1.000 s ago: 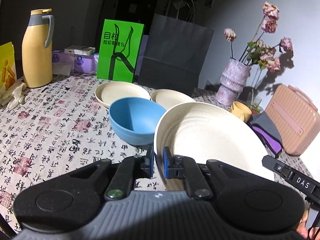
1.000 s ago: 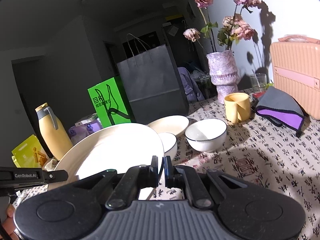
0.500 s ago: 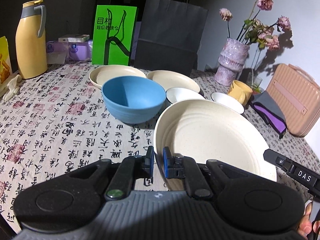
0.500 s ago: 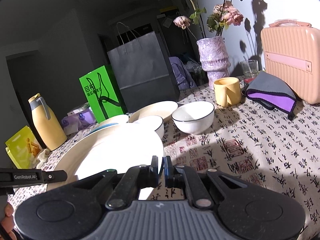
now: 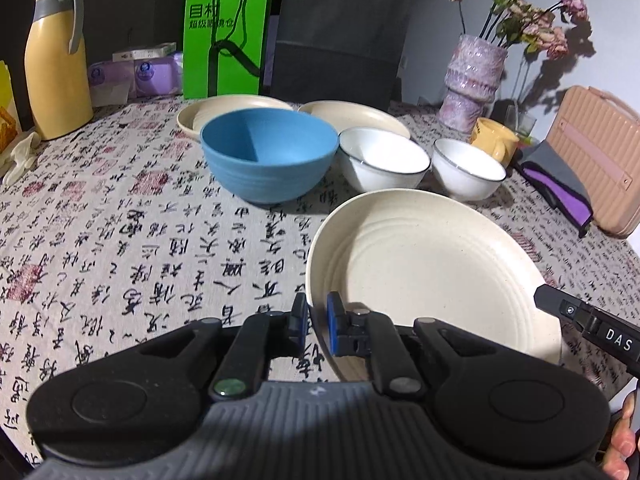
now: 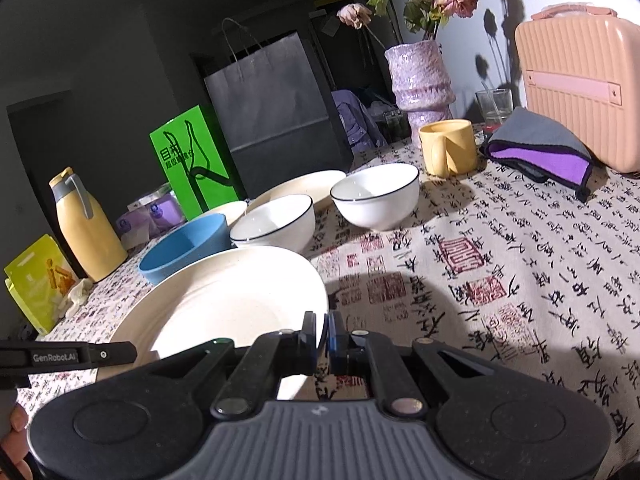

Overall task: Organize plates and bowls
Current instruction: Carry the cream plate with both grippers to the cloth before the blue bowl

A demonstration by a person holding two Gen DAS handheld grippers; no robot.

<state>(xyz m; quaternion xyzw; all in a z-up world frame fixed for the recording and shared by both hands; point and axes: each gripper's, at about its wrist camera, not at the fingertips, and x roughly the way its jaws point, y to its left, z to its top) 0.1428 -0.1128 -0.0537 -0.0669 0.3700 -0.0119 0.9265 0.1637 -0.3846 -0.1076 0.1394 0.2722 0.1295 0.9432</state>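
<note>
Plate [image 5: 432, 264] tilted, rim in both grippers' jaws.

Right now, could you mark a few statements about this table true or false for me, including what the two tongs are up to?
1. Both tongs grip the same big cream plate. True: the left tongs pinch its near left rim and the right tongs pinch the opposite rim.
2. The blue bowl sits inside a white bowl. False: it stands alone on the tablecloth, beside the two white bowls.
3. The yellow mug lies on its side. False: it stands upright.
4. Two more cream plates lie behind the bowls. True.
5. The vase is empty. False: it holds wilted pink flowers.
</note>
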